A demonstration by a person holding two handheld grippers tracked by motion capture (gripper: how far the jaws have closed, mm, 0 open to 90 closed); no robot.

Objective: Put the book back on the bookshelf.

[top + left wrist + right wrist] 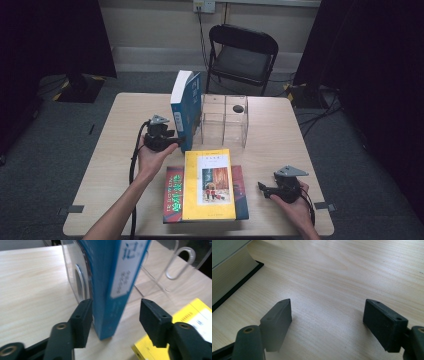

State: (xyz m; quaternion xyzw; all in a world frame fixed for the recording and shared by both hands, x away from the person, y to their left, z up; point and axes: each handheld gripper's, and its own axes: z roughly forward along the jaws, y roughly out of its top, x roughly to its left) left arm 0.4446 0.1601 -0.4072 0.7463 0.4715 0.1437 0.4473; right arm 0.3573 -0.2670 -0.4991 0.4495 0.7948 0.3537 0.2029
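Blue book (110,287) stands upright beside the clear rack (225,120); left gripper (115,315) jaws straddle its spine, apart, seemingly releasing. Right gripper (327,322) rests wide apart, empty. Next: withdraw gently without tipping it.

The blue book (186,107) stood upright just above the middle of the high view, its spine with a white label facing down-frame and its white page edges turned up-left. It leaned touching the clear holder (225,120) to its right. In the left gripper view the blue book (110,287) rose up the centre of the frame, its lower corner on the counter.
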